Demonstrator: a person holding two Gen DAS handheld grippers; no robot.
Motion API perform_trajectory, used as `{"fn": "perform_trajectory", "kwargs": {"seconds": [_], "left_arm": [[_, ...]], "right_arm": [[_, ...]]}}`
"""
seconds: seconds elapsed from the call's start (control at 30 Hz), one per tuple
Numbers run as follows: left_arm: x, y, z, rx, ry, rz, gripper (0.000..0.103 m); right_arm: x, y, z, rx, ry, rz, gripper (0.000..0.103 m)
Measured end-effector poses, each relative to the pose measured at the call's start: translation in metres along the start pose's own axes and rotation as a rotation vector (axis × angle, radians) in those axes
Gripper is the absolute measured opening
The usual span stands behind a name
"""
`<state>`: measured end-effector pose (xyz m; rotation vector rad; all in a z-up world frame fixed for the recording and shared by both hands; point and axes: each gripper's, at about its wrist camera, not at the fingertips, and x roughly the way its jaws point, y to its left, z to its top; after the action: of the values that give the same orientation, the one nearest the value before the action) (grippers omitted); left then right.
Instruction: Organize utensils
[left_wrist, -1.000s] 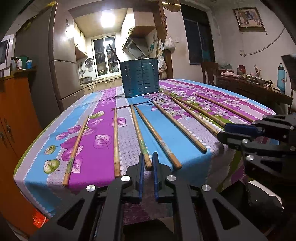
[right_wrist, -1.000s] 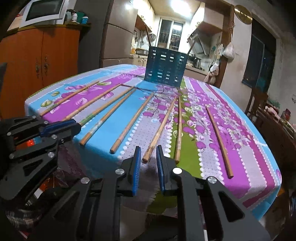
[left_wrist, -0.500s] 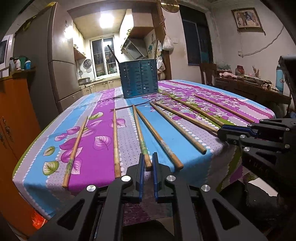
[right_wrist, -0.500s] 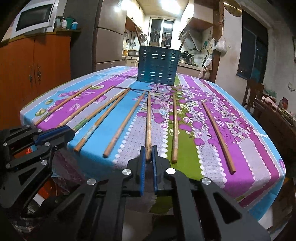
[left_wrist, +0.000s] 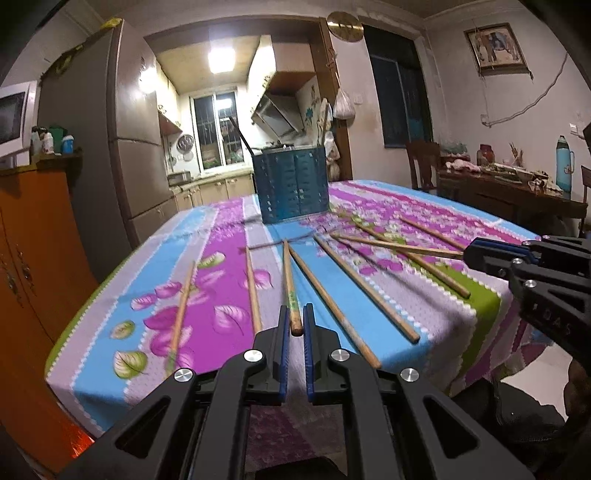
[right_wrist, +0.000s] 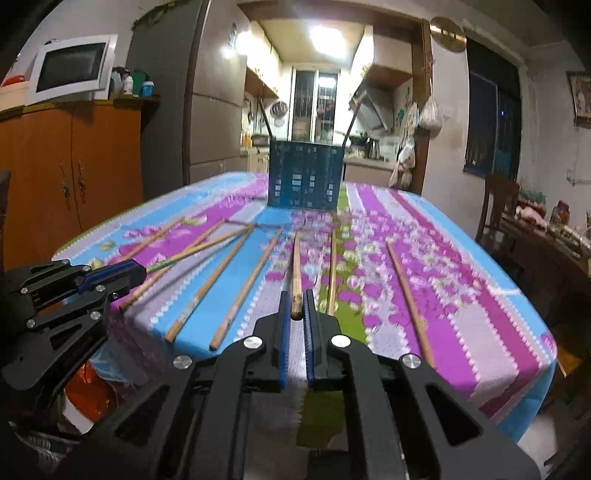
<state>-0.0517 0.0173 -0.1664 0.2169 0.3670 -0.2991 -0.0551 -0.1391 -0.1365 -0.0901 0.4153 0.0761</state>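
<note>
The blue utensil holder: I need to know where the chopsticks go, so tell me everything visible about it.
The blue utensil holder is a dark blue box, plastic by its look, with rows of small slots in its walls. It stands upright at the far end of the table, on the floral tablecloth, well beyond both claws. Two dark sticks lean out of its top, one at each end. Nothing else touches it; the loose chopsticks lie short of it.

Left tongs (left_wrist: 296, 328) and right tongs (right_wrist: 296, 309): matte black angular frames are carrying triangular cut-outs, round silver screw heads are showing along each limb, and blue ribbed pads are lining the inner finger faces. Pale embossed lettering is showing on the right frame's side in the left wrist view.
</note>
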Motion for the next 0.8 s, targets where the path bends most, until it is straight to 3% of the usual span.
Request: {"fn": "perform_trajectory", "kwargs": {"seconds": [0.3, 0.53, 0.8], "left_arm": [[-0.026, 0.007, 0.033, 0.023, -0.109, 0.038, 0.008], [-0.038, 0.019, 0.068, 0.026, -0.189, 0.052, 0.008], [-0.047, 0.042, 0.120, -0.025, -0.245, -0.029, 0.008]], "right_arm": [[-0.015, -0.005, 0.028, -0.046, -0.111, -0.008, 0.005], [-0.017, -0.021, 0.065, -0.024, -0.134, 0.065, 0.005], [-0.019, -0.033, 0.098, -0.018, -0.159, 0.080, 0.005]]}}
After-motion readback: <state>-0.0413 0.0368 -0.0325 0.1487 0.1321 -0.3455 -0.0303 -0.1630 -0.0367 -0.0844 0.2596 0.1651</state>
